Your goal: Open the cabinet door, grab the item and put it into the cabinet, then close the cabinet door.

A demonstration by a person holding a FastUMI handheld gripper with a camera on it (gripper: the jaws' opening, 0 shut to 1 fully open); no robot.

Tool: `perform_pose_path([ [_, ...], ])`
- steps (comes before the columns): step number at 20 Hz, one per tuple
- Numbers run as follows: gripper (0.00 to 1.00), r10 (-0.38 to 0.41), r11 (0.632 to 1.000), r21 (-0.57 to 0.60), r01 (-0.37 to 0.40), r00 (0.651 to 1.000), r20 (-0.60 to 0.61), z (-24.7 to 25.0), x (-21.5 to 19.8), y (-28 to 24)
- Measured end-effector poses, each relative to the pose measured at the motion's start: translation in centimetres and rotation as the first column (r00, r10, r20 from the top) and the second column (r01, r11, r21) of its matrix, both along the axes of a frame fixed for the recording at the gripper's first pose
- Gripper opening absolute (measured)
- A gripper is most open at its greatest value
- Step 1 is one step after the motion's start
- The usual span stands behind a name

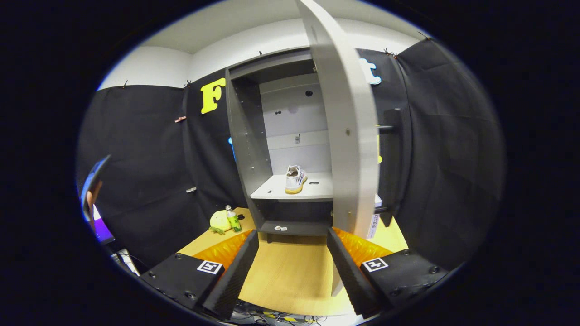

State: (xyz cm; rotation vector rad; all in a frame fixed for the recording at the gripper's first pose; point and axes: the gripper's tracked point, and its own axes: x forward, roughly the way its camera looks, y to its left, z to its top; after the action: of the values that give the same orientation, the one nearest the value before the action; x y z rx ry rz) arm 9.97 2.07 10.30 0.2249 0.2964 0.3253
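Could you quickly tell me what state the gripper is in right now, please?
Gripper: open, holding nothing; only bare light wooden tabletop lies between its fingers, the open grey cabinet door just ahead.

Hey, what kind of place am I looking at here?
Probably a staged recording booth, not a home: black cloth walls, a grey cabinet standing on a wooden table with its door open and a sneaker inside. The tool hangs open.

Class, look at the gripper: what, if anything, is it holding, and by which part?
Nothing. The gripper is open, with bare wooden table between its fingers; the shoe sits on the cabinet shelf beyond them.
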Motion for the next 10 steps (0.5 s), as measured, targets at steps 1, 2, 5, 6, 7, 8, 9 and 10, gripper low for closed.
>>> perform_pose_path([
  [1,0.97,0.014,1.000,0.016,-0.014,1.000,0.004,0.6,-0.5,-0.4],
  [2,0.98,0.022,1.000,0.023,-0.022,1.000,0.011,1.1,-1.0,-0.7],
  [5,0.98,0.022,0.998,0.054,-0.024,0.999,0.035,2.8,-2.2,-2.5],
  [6,0.98,0.016,0.998,0.066,-0.019,0.999,0.036,3.3,-2.4,-3.3],
  [7,0.98,0.009,0.997,0.073,-0.012,0.999,0.037,3.8,-2.7,-4.2],
  [8,0.98,-0.001,0.997,0.078,-0.003,0.999,0.052,4.7,-2.8,-5.4],
  [9,0.98,-0.020,0.997,0.078,0.014,0.997,0.073,5.6,-2.7,-6.4],
  [10,0.98,-0.042,0.997,0.073,0.035,0.994,0.099,6.4,-2.5,-7.8],
])
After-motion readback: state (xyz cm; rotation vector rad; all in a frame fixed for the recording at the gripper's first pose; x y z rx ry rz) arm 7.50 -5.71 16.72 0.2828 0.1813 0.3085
